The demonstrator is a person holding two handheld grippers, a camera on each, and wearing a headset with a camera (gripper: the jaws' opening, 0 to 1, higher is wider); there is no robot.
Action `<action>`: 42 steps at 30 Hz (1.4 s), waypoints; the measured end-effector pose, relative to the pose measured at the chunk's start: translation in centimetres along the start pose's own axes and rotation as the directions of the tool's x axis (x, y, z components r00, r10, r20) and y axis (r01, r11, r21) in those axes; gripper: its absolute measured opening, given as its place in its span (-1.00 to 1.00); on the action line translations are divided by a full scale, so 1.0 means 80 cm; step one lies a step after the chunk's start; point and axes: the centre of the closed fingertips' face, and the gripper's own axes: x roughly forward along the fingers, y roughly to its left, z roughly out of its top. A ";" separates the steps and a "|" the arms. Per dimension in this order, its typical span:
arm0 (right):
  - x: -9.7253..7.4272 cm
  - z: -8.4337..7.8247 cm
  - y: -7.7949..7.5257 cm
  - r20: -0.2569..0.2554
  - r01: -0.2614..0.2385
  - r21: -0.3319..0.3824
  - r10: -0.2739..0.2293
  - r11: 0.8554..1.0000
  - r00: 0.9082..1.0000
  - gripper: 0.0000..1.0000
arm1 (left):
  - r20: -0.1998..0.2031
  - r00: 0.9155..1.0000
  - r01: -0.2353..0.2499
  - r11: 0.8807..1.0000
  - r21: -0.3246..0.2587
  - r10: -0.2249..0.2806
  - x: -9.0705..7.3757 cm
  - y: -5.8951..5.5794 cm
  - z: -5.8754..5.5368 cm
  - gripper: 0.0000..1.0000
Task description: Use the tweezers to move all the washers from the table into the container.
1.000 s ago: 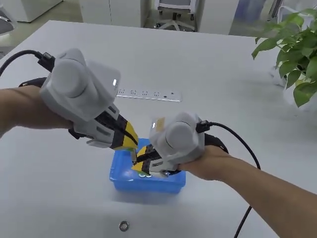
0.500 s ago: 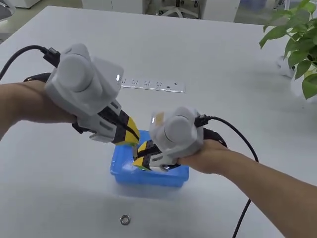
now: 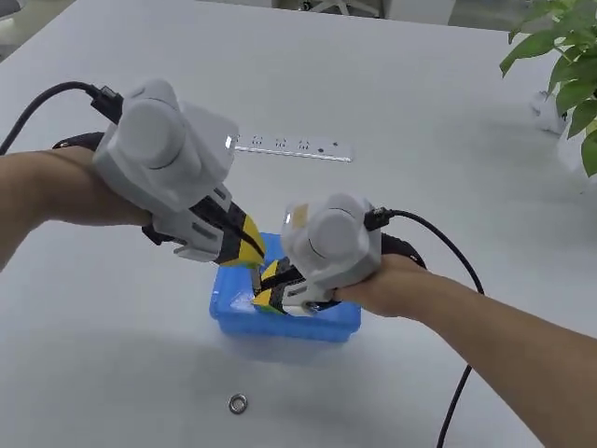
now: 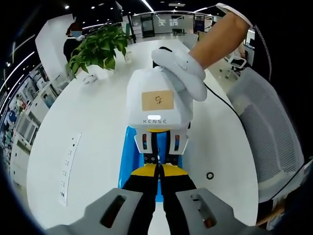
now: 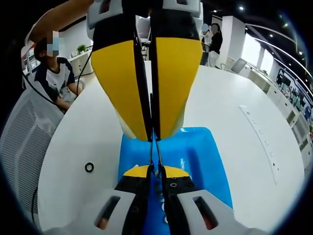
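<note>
Left tongs point(image 3: 250, 257) and right tongs point(image 3: 267, 289) – both pinched on tweezers point(image 5: 154, 147) over container point(image 3: 238, 319)

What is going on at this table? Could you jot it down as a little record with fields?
left gripper: shut on tweezers
right gripper: shut on the same tweezers, facing the left one
container: blue, open-topped, below both grippers
washer: one on the table, apart from the container
power strip: beyond the container
</note>
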 end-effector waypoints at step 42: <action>-0.013 0.011 0.001 0.005 0.014 -0.021 -0.014 1.000 1.000 -0.77 | 0.011 1.000 -0.016 1.000 0.011 0.016 -0.013 0.000 0.013 -0.89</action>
